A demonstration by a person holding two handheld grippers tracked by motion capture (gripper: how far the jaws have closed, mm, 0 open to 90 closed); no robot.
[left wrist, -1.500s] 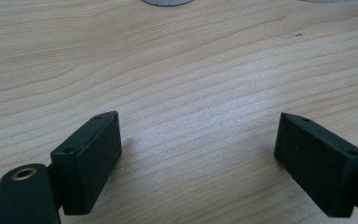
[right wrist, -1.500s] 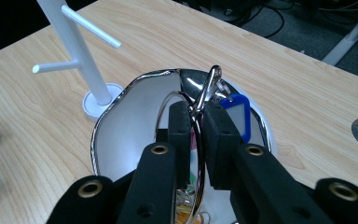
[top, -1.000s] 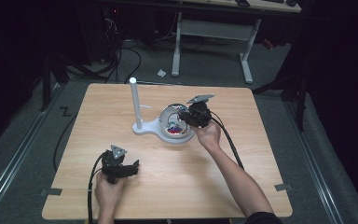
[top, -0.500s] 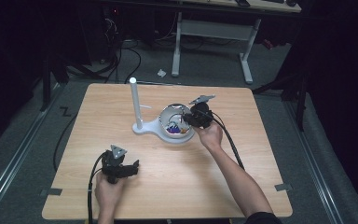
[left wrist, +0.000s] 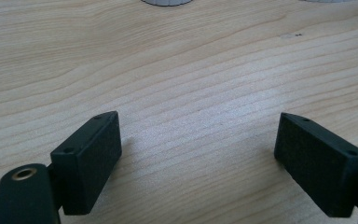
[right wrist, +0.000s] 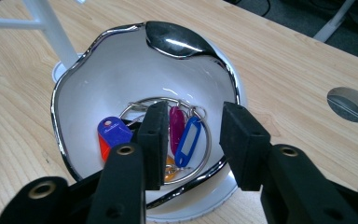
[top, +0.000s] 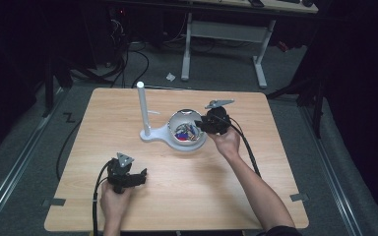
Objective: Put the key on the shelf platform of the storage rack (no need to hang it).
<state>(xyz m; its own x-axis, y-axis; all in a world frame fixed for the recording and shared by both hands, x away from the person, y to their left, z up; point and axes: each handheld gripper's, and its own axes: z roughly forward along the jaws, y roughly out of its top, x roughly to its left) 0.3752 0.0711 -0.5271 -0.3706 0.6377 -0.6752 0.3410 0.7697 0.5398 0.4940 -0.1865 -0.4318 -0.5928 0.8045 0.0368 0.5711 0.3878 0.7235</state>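
A white bowl (top: pixel 177 119) (right wrist: pixel 121 74) with a chrome rim sits on a white base beside an upright white post (top: pixel 142 108) (right wrist: pixel 51 28). In the bowl lies a key ring with blue, magenta, red and orange tags (top: pixel 186 132) (right wrist: pixel 189 137). My right gripper (top: pixel 200 126) (right wrist: pixel 196 116) hovers over the bowl's right rim. Its jaws have just been opening and stand apart above the tags, with nothing pressed between them. My left gripper (top: pixel 141 178) (left wrist: pixel 198 135) rests low over the bare wood near the table's front left, its jaws wide apart with nothing between them.
The wooden table (top: pixel 256 162) has a round cable hole (right wrist: pixel 349 103) to the right of the bowl. Behind the table stand a white desk frame (top: pixel 221 34) and loose cables on the grey floor. Black cables trail from both grippers toward the front edge.
The right gripper's jaws have opened over the bowl, and the bunch of tags now lies loose inside it. The left gripper has stayed put.
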